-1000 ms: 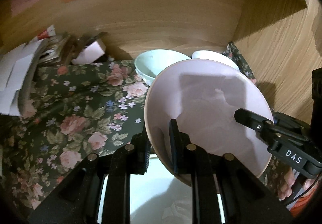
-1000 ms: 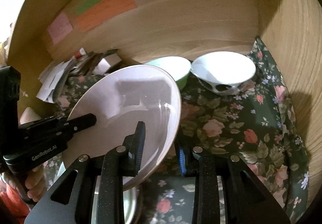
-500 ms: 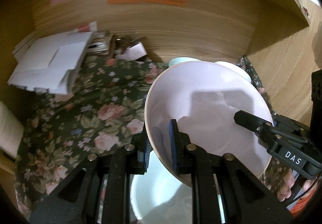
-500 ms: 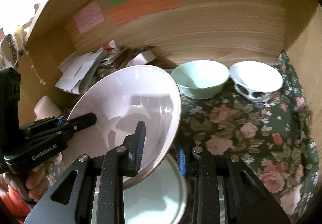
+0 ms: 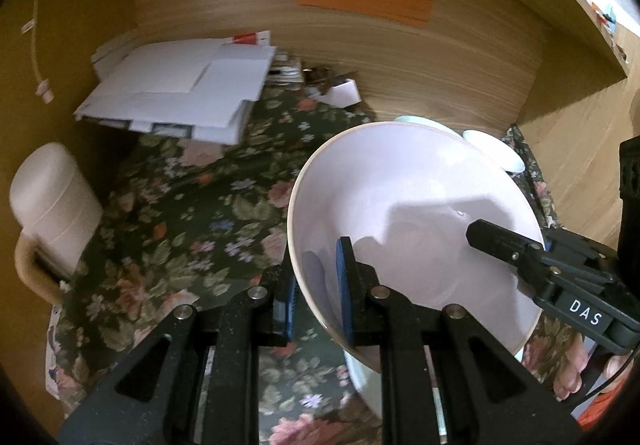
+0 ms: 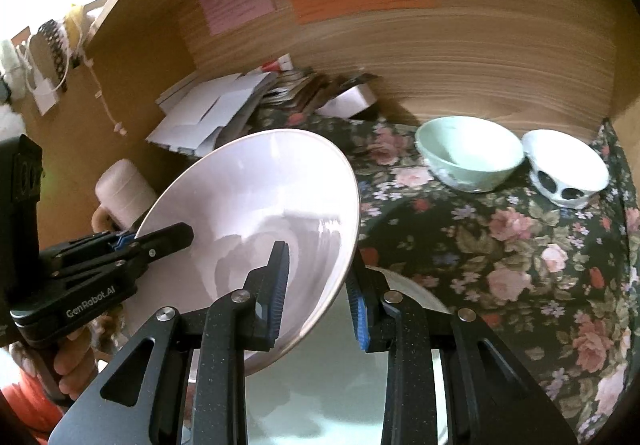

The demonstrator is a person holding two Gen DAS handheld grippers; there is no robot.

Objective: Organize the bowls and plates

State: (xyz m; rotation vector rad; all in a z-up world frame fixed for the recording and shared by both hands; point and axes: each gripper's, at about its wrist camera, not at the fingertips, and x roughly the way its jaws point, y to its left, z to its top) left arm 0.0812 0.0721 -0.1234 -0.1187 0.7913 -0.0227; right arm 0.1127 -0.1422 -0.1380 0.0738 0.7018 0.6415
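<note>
A large pale pink plate (image 5: 408,213) hangs tilted above the floral cloth, held by both grippers at opposite rims. My left gripper (image 5: 316,301) is shut on its near-left rim, and my right gripper (image 6: 318,297) is shut on its right rim. Each gripper shows in the other's view: the right gripper (image 5: 520,257) and the left gripper (image 6: 132,249). A pale green plate (image 6: 340,385) lies on the cloth under the pink one. At the back right stand a mint green bowl (image 6: 470,153) and a white bowl with dark spots (image 6: 566,169).
A stack of white papers (image 5: 180,93) and clutter lies at the back left. A cream mug (image 5: 52,201) stands at the left. The wooden back wall (image 6: 440,57) carries coloured notes, and a wooden side wall (image 5: 580,149) closes the right. Floral cloth (image 6: 520,265) covers the surface.
Both grippers have carried the pink plate leftward, away from the two bowls. The papers and the mug have come into view. Both grips are unchanged.
</note>
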